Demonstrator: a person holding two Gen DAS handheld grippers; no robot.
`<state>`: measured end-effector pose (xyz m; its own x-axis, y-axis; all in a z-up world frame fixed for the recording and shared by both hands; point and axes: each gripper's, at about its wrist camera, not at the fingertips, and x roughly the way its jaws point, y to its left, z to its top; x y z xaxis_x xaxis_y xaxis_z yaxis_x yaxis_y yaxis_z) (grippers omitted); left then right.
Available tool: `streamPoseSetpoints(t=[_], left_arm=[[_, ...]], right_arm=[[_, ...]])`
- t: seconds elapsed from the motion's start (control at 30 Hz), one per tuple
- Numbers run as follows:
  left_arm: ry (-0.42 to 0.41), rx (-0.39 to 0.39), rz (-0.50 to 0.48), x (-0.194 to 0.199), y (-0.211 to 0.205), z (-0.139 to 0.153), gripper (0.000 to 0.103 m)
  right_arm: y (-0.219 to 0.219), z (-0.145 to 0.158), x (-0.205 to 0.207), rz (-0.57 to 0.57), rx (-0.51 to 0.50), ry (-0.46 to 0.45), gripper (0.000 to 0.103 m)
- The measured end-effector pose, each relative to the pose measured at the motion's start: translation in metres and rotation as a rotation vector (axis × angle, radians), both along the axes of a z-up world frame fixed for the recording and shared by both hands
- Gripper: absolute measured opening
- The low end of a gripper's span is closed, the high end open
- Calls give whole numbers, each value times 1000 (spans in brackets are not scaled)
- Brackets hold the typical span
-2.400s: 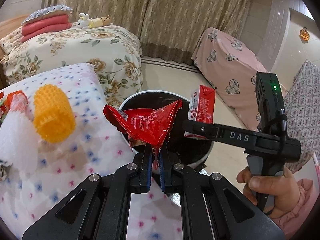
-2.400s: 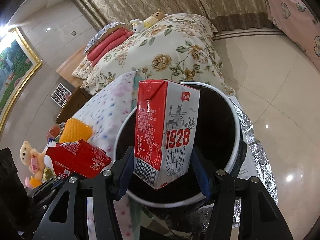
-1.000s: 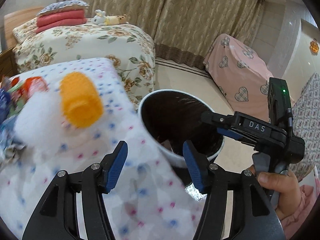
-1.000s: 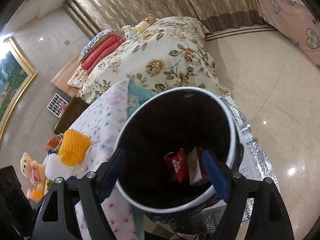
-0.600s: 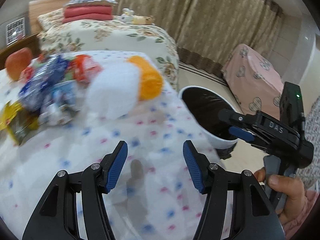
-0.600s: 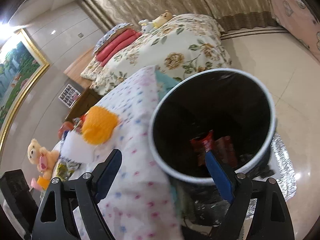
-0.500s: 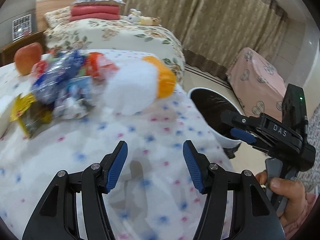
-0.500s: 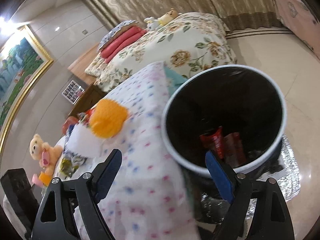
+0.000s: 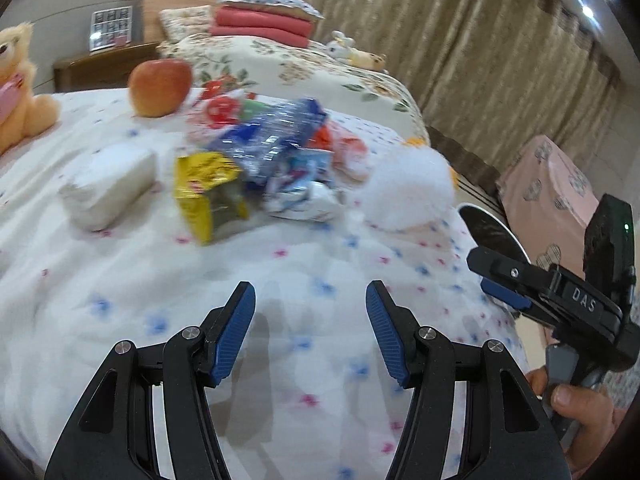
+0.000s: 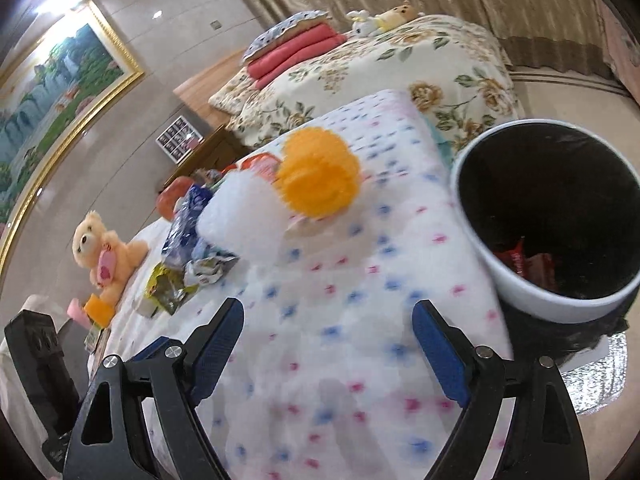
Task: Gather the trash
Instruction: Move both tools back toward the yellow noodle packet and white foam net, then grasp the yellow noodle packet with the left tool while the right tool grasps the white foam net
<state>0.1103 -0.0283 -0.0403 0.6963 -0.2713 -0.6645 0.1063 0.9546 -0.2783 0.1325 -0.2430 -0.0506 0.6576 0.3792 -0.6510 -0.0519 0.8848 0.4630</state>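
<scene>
1. So a couple seconds back both grippers were loaded over the bin, the left pinching a red snack wrapper and the right clamped on a red milk carton. Now the left gripper and right gripper both have their jaws spread wide with nothing between them

2. Both pieces went in: from the right wrist view you can see red packaging lying at the bottom of the bin, which sits just off the edge of the bed

3. Since then both hands have swung away from the bin and are now pointed down at the dotted bedspread

4. What's left sits further up the bed in one heap: a yellow packet, a blue crinkly wrapper, a crumpled white-blue wrapper, some red bits behind, all touching or overlapping

5. The white foam sleeve and the orange mesh one lie between the heap and the bin, probably trash too

6. The apple and teddy look like non-trash to me, so leave those

7. My read: first round done, next grab is just starting, loads still to go
</scene>
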Motion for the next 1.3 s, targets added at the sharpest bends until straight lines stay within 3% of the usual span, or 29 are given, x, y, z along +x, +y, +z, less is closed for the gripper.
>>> streamPoseSetpoints(t=[0.37,0.8,0.83,0.87,0.9,0.97,1.3], left_arm=[[22,-17,92,6,38,-5,58],[51,-20,127,47,60,-7,58],[56,-29,124,49,60,-8,56],[61,-35,122,50,61,-9,48],[68,-38,115,52,60,-10,42],[79,-40,98,53,58,-12,16],[44,-22,92,27,56,-10,4]], right_arm=[[38,5,15,52,-73,-36,86],[55,2,43,54,-95,-40,59],[55,1,45,53,-92,-39,57],[55,1,47,51,-89,-37,52],[55,0,48,47,-87,-35,41],[56,-3,50,50,-84,-24,22],[55,4,26,79,-69,-49,17]])
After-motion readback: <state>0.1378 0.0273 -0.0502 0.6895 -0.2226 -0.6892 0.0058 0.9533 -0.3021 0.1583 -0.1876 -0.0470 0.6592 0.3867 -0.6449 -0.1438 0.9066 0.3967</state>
